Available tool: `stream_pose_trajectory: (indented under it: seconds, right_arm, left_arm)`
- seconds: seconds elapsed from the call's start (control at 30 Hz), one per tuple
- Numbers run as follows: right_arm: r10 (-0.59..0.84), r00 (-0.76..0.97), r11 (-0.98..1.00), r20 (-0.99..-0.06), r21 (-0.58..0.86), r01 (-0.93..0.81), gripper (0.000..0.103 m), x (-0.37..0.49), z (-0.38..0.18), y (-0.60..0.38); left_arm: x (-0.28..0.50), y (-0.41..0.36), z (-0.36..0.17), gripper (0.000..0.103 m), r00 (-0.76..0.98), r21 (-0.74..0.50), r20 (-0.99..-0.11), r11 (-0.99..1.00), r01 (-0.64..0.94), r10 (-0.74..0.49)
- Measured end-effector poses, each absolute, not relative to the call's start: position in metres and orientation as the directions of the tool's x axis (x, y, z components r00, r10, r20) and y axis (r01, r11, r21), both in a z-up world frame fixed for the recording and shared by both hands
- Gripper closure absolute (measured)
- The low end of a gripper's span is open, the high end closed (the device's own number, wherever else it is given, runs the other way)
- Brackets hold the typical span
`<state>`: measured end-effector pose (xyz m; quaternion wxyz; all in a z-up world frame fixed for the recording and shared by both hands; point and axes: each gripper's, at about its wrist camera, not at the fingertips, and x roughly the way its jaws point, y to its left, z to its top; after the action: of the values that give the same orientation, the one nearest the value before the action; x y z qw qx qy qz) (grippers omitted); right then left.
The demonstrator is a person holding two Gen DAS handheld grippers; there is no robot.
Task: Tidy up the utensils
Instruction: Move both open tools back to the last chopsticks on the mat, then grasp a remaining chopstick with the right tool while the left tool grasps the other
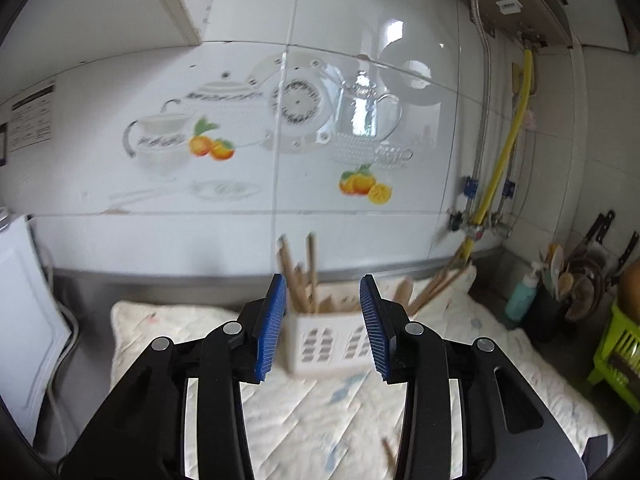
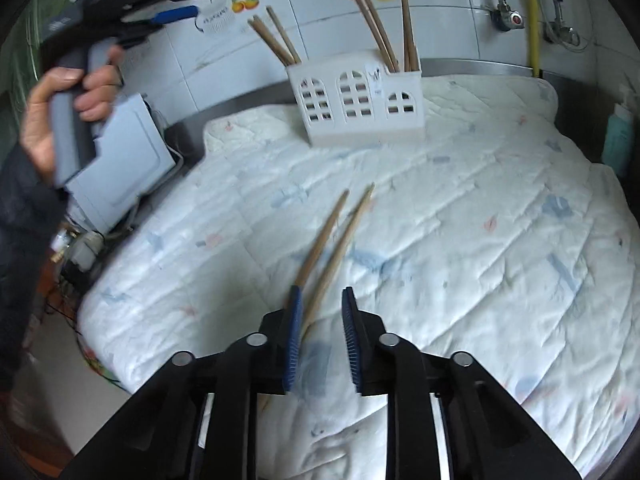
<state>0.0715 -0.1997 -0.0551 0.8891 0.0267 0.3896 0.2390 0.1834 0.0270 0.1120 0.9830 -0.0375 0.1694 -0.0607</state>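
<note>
My left gripper (image 1: 323, 326) stands apart and empty, blurred white utensil holder (image 1: 328, 344) at 12 o'clock. My right gripper (image 2: 320, 336) gapes over two loose chopsticks (image 2: 332, 240) on the quilted mat (image 2: 480, 240); their near ends hide behind the left pad, contact unclear.

A: Left wrist view looks nearly level along its fingers, facing the tiled wall (image 1: 280, 128); white utensil holder (image 1: 328, 340) close ahead.

B: Right wrist view tilts steeply down onto the quilted cloth (image 2: 480, 240), holder (image 2: 360, 100) farther off.

A: Shared ground?

B: Holder, cloth, wall decals, yellow hose (image 2: 534, 20). Right view also catches the left gripper (image 2: 176, 14), upper left.
</note>
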Motion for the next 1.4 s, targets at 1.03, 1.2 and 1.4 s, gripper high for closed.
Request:
stream_pose_trajectory:
  seconds: [1.03, 1.2, 1.4]
  right_arm:
    - [0.261, 0.607, 0.962, -0.751, 0.151, -0.227, 0.095, 0.061, -0.083, -0.159]
    - [0.251, 0.631, 0.965, -0.734, 0.14, -0.221, 0.096, 0.06, -0.079, -0.18]
    - [0.244, 0.645, 0.968, -0.725, 0.139, -0.21, 0.096, 0.061, -0.083, -0.21]
  left_arm:
    - [0.064, 0.066, -0.02, 0.049, 0.868, -0.145, -0.495, 0.988, -0.057, -0.023]
    - [0.058, 0.046, -0.034, 0.049, 0.842, -0.147, -0.536, 0.989, -0.028, -0.056]
    - [0.047, 0.004, -0.055, 0.05, 0.797, -0.178, -0.587, 0.983, 0.047, -0.145]
